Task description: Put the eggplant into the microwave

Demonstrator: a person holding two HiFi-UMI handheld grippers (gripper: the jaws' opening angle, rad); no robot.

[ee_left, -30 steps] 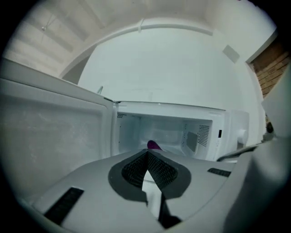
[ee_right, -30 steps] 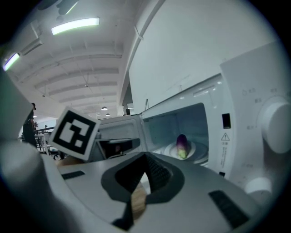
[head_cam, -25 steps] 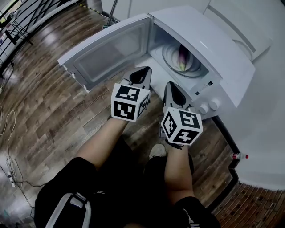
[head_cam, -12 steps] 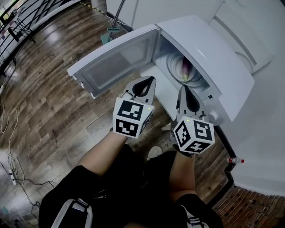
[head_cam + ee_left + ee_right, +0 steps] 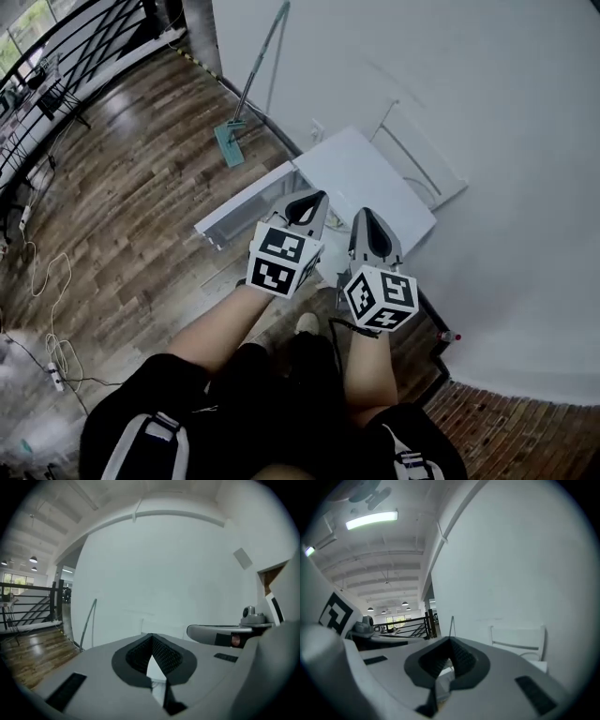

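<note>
The white microwave (image 5: 361, 178) stands low on the floor by the wall, seen from high above, its door (image 5: 246, 208) swung open to the left. Its cavity is hidden behind my grippers, and no eggplant shows in any view. My left gripper (image 5: 307, 201) and right gripper (image 5: 367, 221) hang side by side above the microwave, both shut and empty. In the left gripper view the jaws (image 5: 151, 637) meet against the bare white wall. In the right gripper view the jaws (image 5: 450, 642) meet as well.
A mop (image 5: 246, 94) leans on the wall left of the microwave and a white chair (image 5: 417, 159) stands behind it. A black railing (image 5: 56, 56) runs at the far left. Cables with a power strip (image 5: 53, 367) lie on the wood floor, and a small bottle (image 5: 450, 336) lies at the right.
Both grippers and the head view have risen together. The microwave now looks much smaller and farther below, and the eggplant on its turntable has gone out of sight.
</note>
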